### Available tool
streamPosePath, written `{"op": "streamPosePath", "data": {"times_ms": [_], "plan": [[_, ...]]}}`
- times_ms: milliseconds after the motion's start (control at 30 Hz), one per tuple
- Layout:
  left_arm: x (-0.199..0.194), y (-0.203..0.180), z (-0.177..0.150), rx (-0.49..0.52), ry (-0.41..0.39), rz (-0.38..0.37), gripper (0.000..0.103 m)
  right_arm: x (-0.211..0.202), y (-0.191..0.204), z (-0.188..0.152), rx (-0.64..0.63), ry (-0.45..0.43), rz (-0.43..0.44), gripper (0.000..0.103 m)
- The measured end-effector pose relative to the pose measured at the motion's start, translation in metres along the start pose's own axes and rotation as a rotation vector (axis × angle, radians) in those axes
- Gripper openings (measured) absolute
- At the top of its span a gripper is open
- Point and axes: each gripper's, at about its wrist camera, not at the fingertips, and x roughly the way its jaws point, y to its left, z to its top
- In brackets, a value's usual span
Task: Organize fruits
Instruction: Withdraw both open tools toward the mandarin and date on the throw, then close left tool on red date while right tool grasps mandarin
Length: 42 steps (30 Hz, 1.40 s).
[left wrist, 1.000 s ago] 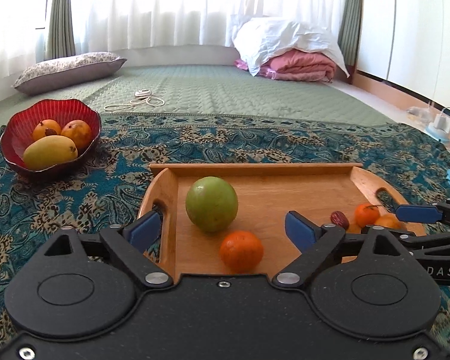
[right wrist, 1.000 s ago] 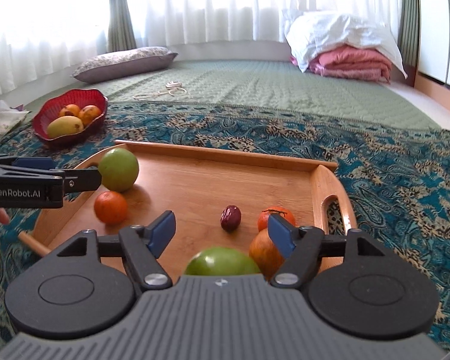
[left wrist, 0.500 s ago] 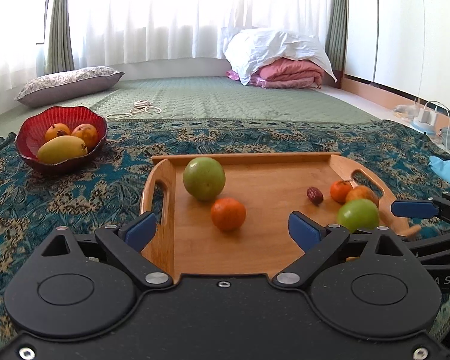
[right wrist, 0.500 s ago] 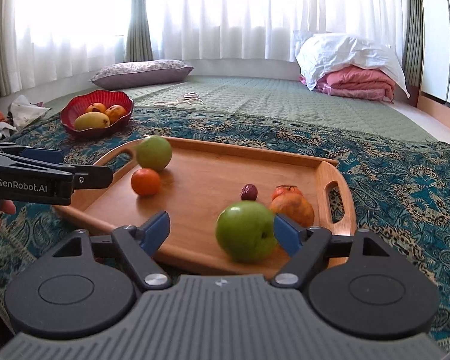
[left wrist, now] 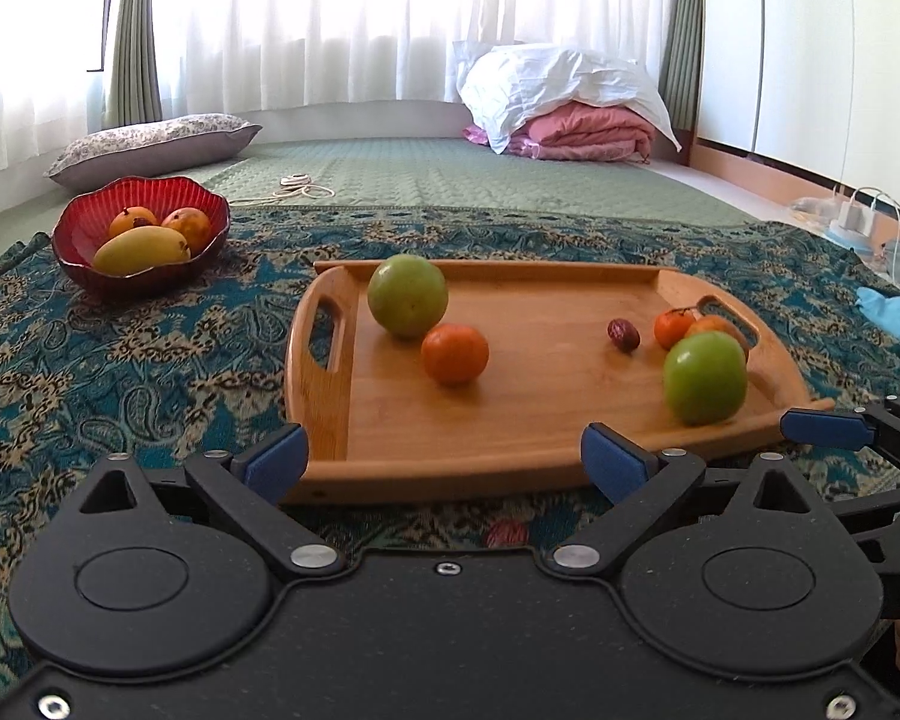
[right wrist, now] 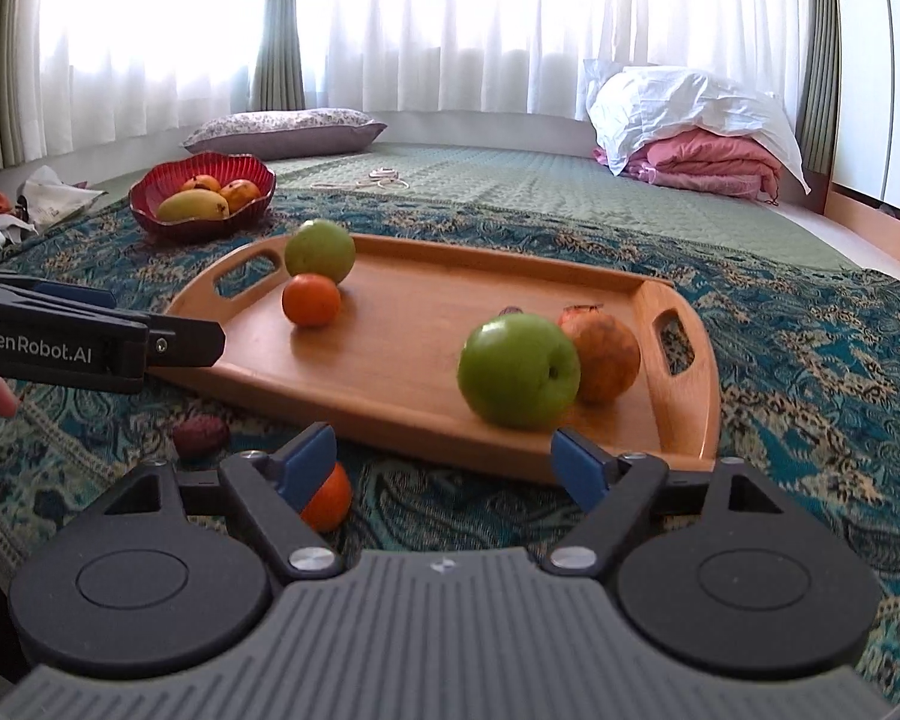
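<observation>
Right hand-held gripper (right wrist: 444, 456) nearer: green apple (right wrist: 517, 369) sits at 12–1 o'clock just ahead on the wooden tray (right wrist: 390, 360), round, no long axis. Both jaws just been opening — wide, nothing between. Left hand-held gripper (left wrist: 444, 461) empty too. On tray: two green, three orange, one date. Off tray: one orange (right wrist: 330, 498), one dark fruit (right wrist: 200, 434).

White lettering reading "GenRobot.AI" is showing on the black side of the left gripper (right wrist: 96, 342), which is entering the right wrist view at 9 o'clock. The text is running horizontally along the gripper body. No other legible text, number or sign is appearing in either view.
</observation>
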Motion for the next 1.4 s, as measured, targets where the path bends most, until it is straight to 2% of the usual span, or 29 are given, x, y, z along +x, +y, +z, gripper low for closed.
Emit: {"op": "streamPosePath", "data": {"times_ms": [367,533,700,933,1100,1400], "plan": [[0.000,0.002,-0.022,0.017,0.043,0.007,0.098,-0.007,0.008,-0.013,-0.008,-0.004,0.028,0.088],[0.001,0.001,-0.028,0.012,0.060,-0.016,0.096,-0.008,0.017,-0.016,-0.025,0.005,0.063,0.088],[0.007,0.000,-0.030,0.007,0.089,-0.035,0.078,-0.007,0.031,-0.020,-0.083,0.015,0.089,0.088],[0.012,-0.001,-0.032,-0.009,0.109,-0.052,0.066,-0.002,0.042,-0.020,-0.095,0.023,0.118,0.084],[0.015,-0.002,-0.034,-0.010,0.122,-0.051,0.056,0.002,0.042,-0.020,-0.072,0.035,0.128,0.076],[0.018,-0.007,-0.033,0.000,0.126,-0.058,0.048,0.005,0.042,-0.020,-0.047,0.039,0.129,0.054]]}}
